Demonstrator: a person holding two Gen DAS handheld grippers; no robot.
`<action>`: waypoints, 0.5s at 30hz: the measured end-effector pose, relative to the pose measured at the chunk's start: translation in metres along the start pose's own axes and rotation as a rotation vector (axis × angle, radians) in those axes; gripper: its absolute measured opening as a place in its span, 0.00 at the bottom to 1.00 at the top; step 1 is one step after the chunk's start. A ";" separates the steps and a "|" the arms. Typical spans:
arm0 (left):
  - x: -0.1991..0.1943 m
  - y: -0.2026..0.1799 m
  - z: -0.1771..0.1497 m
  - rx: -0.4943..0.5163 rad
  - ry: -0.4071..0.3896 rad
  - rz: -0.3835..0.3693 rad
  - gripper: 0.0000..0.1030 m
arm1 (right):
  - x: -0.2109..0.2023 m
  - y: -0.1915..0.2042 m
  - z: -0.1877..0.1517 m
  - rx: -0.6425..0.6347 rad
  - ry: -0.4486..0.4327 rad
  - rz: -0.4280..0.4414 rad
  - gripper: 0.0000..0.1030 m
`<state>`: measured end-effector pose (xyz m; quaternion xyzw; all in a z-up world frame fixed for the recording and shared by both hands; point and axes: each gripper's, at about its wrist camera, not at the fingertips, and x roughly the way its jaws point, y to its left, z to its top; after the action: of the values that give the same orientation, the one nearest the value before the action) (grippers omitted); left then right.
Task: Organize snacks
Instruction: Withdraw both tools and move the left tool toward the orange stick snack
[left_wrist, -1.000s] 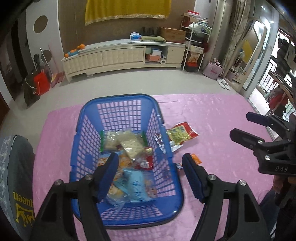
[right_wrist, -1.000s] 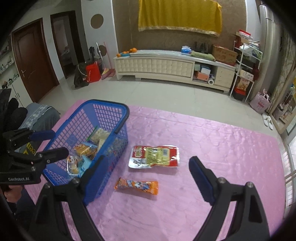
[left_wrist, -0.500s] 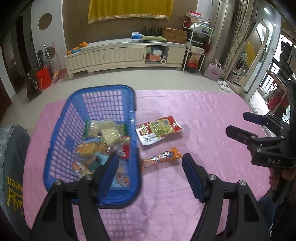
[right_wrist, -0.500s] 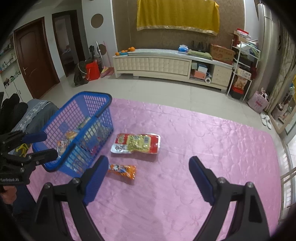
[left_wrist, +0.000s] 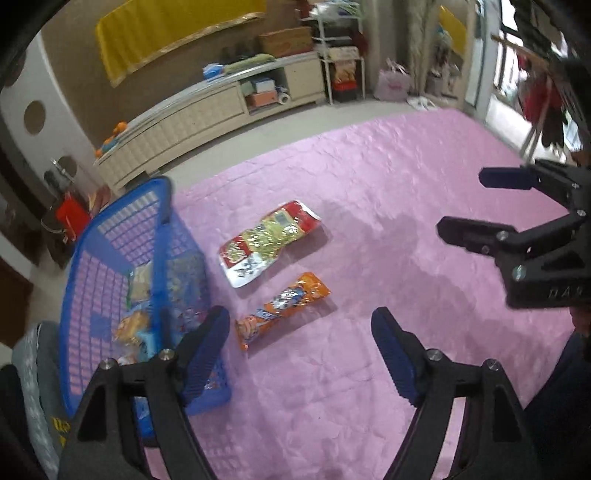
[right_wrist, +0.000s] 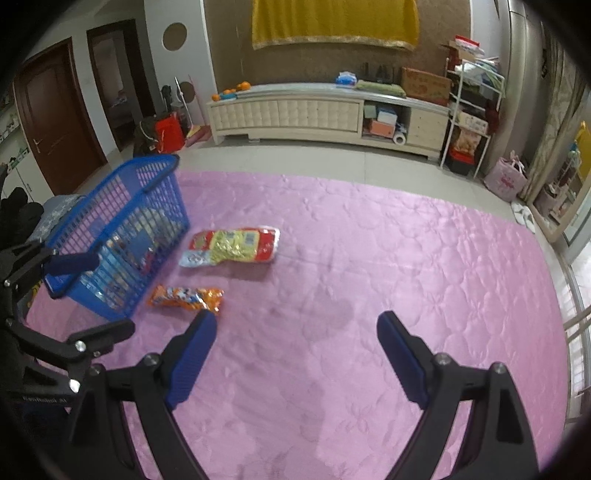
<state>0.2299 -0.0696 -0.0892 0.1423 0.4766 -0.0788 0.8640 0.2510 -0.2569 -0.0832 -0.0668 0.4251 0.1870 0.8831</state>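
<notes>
A blue plastic basket (left_wrist: 110, 236) holding several snack packs sits on the pink cloth at the left; it also shows in the right wrist view (right_wrist: 122, 206). An orange snack pack (left_wrist: 284, 308) and a red-and-yellow snack pack (left_wrist: 269, 240) lie on the cloth just right of the basket; both show in the right wrist view, the orange pack (right_wrist: 186, 297) and the red-and-yellow pack (right_wrist: 232, 245). My left gripper (left_wrist: 301, 354) is open and empty, just in front of the orange pack. My right gripper (right_wrist: 295, 354) is open and empty, above bare cloth to the right of the packs.
The pink cloth (right_wrist: 369, 258) covers the table. Beyond its far edge is tiled floor and a long cream cabinet (right_wrist: 295, 114). A metal shelf rack (right_wrist: 472, 110) stands at the far right. A grey chair back (left_wrist: 33, 369) is left of the basket.
My left gripper has swung right, from above the basket to in front of the two loose packs. My right gripper has drifted right, so the basket and packs sit further left in its view.
</notes>
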 end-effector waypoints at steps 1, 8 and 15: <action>0.005 -0.002 0.001 0.011 0.008 0.008 0.75 | 0.005 0.002 -0.002 -0.013 0.011 -0.007 0.88; 0.052 -0.021 0.008 0.168 0.095 0.076 0.75 | 0.035 0.005 -0.017 -0.024 0.078 -0.050 0.88; 0.100 -0.009 0.008 0.113 0.182 0.037 0.75 | 0.066 -0.001 -0.028 -0.003 0.136 -0.014 0.88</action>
<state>0.2874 -0.0802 -0.1717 0.2061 0.5453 -0.0763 0.8089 0.2688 -0.2473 -0.1519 -0.0834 0.4833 0.1764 0.8534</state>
